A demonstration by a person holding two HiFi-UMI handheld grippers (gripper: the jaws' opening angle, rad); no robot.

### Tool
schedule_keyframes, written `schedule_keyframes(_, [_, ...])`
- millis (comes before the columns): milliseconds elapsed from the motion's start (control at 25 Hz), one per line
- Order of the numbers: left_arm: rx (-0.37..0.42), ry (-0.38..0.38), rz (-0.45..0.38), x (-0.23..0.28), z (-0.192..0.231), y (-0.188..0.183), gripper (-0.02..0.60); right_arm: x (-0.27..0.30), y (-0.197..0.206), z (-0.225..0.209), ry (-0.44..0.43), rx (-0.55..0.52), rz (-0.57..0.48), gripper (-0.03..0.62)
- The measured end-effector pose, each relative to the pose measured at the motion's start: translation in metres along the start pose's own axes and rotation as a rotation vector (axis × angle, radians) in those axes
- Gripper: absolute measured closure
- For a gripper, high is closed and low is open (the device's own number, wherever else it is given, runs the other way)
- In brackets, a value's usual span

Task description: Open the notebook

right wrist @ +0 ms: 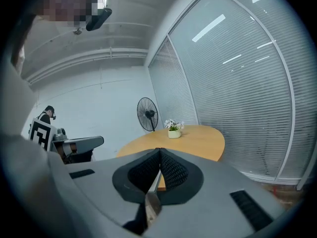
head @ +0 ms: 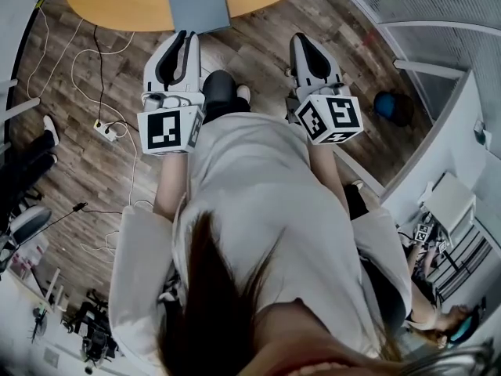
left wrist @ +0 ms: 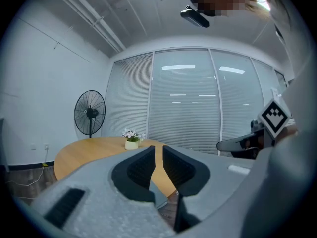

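A grey notebook (head: 197,2) lies shut on the round wooden table (head: 117,2), its near end overhanging the table edge. My left gripper (head: 186,36) points at the notebook's near end from just short of it. Its jaws stand a narrow gap apart with nothing between them (left wrist: 158,150); a grey slice of the notebook (left wrist: 158,196) shows below that gap. My right gripper (head: 302,39) hovers over the floor to the right of the notebook, apart from it. Its tips (right wrist: 159,151) meet, and nothing is held.
A small white pot of flowers (left wrist: 132,142) stands far back on the table, and a pedestal fan (left wrist: 89,114) stands behind it. Cables and a power strip (head: 106,129) lie on the wooden floor to the left. Glass walls with blinds (right wrist: 237,98) enclose the right side.
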State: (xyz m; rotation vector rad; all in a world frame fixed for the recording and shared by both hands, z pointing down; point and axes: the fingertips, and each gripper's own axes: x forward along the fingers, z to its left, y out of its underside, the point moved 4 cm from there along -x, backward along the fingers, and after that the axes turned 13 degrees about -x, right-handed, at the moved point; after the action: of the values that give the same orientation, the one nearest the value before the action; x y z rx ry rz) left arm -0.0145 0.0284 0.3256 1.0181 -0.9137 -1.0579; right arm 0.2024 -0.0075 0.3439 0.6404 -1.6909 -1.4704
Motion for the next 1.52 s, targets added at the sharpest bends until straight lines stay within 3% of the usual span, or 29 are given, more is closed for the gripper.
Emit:
schedule_keyframes(360, [-0.029,0.014,-0.002,0.026,0.042,-0.009,0.522,0.046,-0.014,0.006,0.015,-0.036,0.034,0.593])
schedule_keyframes(760, [-0.022,0.102,0.064,0.079,0.098,-0.017,0.523,0.107,-0.021,0.016,0.086,-0.035,0.083,0.592])
schedule_keyframes(1160, [-0.005,0.201,0.115,0.1,0.087,-0.013,0.523,0.11,-0.016,0.004,0.183,0.018,0.067,0.593])
schedule_keyframes(1520, [-0.003,0.221,0.119,0.096,0.086,-0.011,0.523,0.108,-0.016,0.008,0.199,0.014,0.061,0.592])
